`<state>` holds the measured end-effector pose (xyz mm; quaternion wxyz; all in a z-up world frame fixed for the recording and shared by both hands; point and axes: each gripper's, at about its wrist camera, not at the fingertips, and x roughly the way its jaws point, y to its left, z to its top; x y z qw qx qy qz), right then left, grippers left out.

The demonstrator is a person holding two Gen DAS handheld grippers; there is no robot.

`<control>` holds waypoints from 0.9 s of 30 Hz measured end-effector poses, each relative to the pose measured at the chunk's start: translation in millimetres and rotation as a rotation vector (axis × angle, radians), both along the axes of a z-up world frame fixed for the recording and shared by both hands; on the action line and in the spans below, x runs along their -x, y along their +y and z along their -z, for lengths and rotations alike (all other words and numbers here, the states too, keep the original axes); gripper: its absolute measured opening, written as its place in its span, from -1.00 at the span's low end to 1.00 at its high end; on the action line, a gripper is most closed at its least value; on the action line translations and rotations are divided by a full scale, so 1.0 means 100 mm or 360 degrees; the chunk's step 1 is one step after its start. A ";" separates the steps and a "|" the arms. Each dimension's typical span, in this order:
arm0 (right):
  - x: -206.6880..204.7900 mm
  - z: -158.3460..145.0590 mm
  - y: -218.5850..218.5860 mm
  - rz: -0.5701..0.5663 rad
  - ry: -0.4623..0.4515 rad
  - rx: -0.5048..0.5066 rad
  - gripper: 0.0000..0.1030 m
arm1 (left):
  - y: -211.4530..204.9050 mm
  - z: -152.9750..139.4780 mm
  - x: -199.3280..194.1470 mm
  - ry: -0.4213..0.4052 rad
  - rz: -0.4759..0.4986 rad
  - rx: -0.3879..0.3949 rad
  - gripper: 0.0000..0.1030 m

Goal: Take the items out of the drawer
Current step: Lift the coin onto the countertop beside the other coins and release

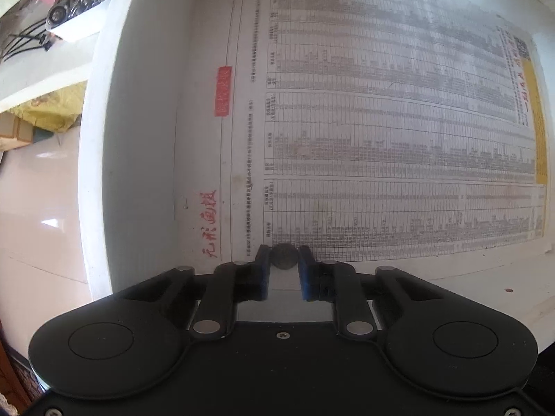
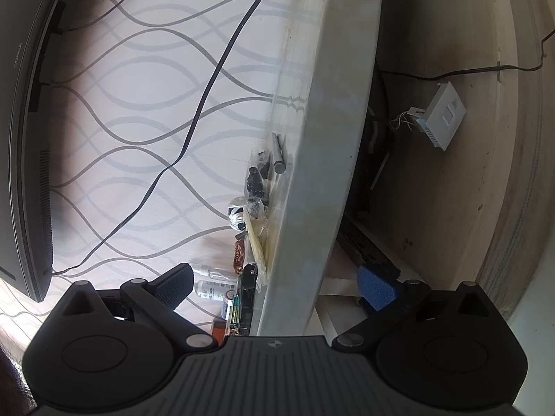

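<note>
Left wrist view: the left gripper (image 1: pixel 284 260) points straight down into the open white drawer (image 1: pixel 145 138), whose floor is lined with a printed newspaper sheet (image 1: pixel 381 121). Its blue pads flank a small dark round thing, apparently a coin (image 1: pixel 284 257), at 6 o'clock in the frame; the jaws are nearly together and seem to pinch it, with the coin low against the paper. Nothing else shows in the visible part of the drawer, so this may be the last item left to lift out.

Right wrist view: the right gripper (image 2: pixel 274 287) is spread wide and holds nothing. It faces a grey countertop edge (image 2: pixel 312 173), with clutter including small bottles (image 2: pixel 211 282) at 6 o'clock and a black cable (image 2: pixel 208 86) at 11 o'clock over patterned wallpaper. The drawer is not visible here.
</note>
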<state>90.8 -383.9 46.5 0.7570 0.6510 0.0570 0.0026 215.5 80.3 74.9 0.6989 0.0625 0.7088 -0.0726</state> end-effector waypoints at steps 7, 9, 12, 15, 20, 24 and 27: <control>-0.01 0.00 0.00 0.0004 -0.0002 -0.0003 1.00 | -0.06 -0.04 0.08 -0.0003 -0.0030 0.0033 -0.71; -0.02 0.00 0.00 0.0005 -0.0002 -0.0004 1.00 | -0.01 -0.10 0.08 -0.0017 -0.0026 0.0038 -0.71; -0.03 0.00 0.00 0.0004 -0.0003 -0.0004 1.00 | 0.03 -0.20 0.05 -0.0048 -0.0023 0.0054 -0.71; -0.03 0.01 0.00 0.0005 -0.0003 -0.0005 1.00 | -0.01 -0.38 -0.01 -0.0104 0.0001 0.0091 -0.71; -0.04 0.01 0.00 0.0005 0.0002 -0.0002 1.00 | -0.44 -1.04 -0.24 -0.0421 0.0190 0.0183 -0.71; -0.03 0.01 -0.01 0.0011 -0.0008 -0.0011 1.00 | -0.94 -1.39 -0.42 -0.0670 0.0368 0.0267 -0.71; -0.03 0.01 -0.01 0.0008 -0.0011 -0.0018 1.00 | -1.27 -1.61 -0.41 -0.0760 0.0484 0.0328 -0.71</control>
